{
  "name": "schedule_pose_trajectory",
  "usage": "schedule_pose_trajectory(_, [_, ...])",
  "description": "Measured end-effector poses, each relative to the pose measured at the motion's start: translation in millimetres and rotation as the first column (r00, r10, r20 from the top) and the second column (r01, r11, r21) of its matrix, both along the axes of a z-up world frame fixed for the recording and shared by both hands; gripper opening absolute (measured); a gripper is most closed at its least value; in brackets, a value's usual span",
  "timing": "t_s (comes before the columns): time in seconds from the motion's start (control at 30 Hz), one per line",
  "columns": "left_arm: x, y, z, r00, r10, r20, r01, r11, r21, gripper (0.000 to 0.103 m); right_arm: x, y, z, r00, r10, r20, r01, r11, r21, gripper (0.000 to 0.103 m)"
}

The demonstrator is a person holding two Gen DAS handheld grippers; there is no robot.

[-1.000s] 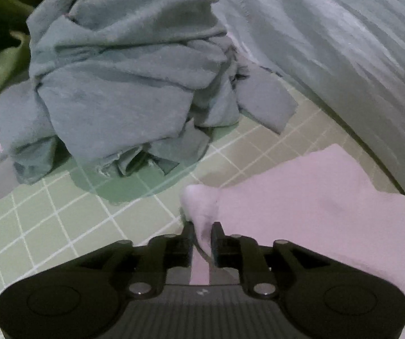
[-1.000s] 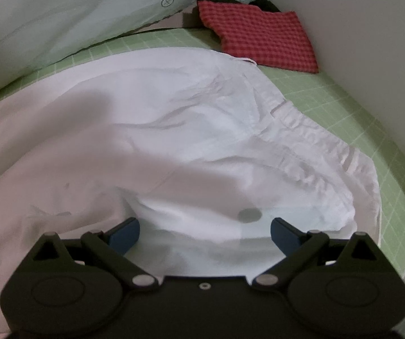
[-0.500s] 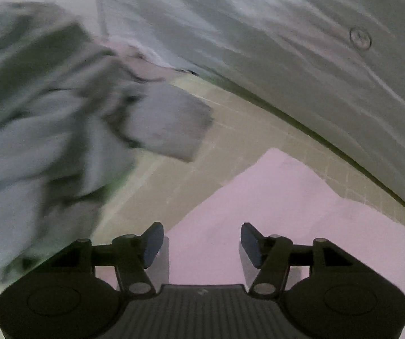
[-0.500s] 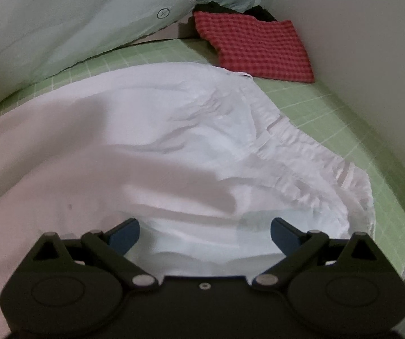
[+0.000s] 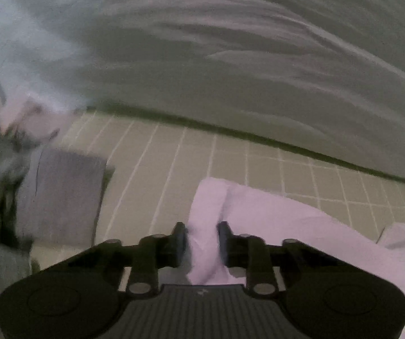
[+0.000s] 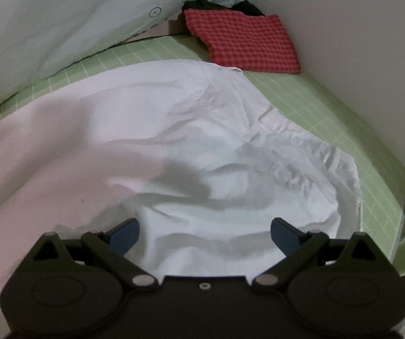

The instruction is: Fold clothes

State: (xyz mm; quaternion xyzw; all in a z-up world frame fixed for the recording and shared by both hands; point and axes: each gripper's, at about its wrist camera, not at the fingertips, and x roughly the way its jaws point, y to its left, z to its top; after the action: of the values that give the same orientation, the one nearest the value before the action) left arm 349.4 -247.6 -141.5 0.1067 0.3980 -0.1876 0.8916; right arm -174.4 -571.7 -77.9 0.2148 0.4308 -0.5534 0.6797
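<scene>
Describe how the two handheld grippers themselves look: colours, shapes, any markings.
Both are matte black, with two round housings and silver pivot pins. The left gripper has a ribbed grey centre plate bearing a small pale mark. The right gripper has blue finger pads and a central screw. No cables or sleeves show.

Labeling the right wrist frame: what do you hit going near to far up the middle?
right gripper, open → white garment → green grid mat → red checked cloth → dark clothing behind it
</scene>
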Motion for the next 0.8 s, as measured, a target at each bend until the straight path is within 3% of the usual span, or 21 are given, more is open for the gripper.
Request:
schedule_pose_trajectory(0.1, [17.4,13.4,13.9,0.99,0.118,0.071,-0.118,0.993,-0.01,0.011,0.9,3.0,3.7,1.0,-0.015,-0.002,0.015,1.0,-0.011,0.1])
schedule_pose_trajectory(0.17, [33.8,32.4,18.4,0.978,0.205,0.04,-0.2,0.976,-0.088,0.012,2.8,4.6,6.7,1.0,-0.01,-0.014,0.01,1.0,-0.029,0.1])
schedule_pose_trajectory(0.27, [40.5,37.0,10.8,0.972,0.235,0.034,-0.231,0.97,-0.078,0.015,5.7,6.1,8.6,1.0,0.005,-0.03,-0.006,0.999,-0.049,0.1])
schedule_pose_trajectory(0.3, [39.3,36.5,8.3,0.973,0.23,0.037,-0.227,0.972,-0.068,0.018,6.0,5.9,7.7,1.0,0.011,-0.028,-0.013,0.999,-0.045,0.1])
schedule_pose_trajectory(0.37, [32.9,40.0,9.6,0.974,0.225,0.024,-0.223,0.973,-0.061,0.04,7.3,6.6,6.3,0.999,0.025,-0.022,-0.026,0.999,-0.037,0.1])
schedule_pose_trajectory(0.4, [27.4,44.4,13.3,0.974,0.224,0.021,-0.222,0.972,-0.071,0.048,7.9,7.8,6.0,0.999,0.034,-0.02,-0.035,0.999,-0.035,0.1])
schedule_pose_trajectory(0.43, [19.0,50.2,18.5,0.974,0.224,0.02,-0.221,0.971,-0.092,0.064,8.5,9.0,6.2,0.999,0.044,-0.019,-0.044,0.998,-0.035,0.1])
schedule_pose_trajectory(0.47, [9.2,56.5,23.9,0.974,0.226,0.02,-0.222,0.969,-0.109,0.073,8.5,9.0,6.7,0.998,0.057,-0.019,-0.058,0.998,-0.037,0.1])
schedule_pose_trajectory(0.8, [-120.2,127.9,60.8,0.965,0.263,0.021,-0.259,0.958,-0.123,0.085,-1.3,26.0,8.1,0.992,0.104,0.071,-0.101,0.994,-0.047,0.1])
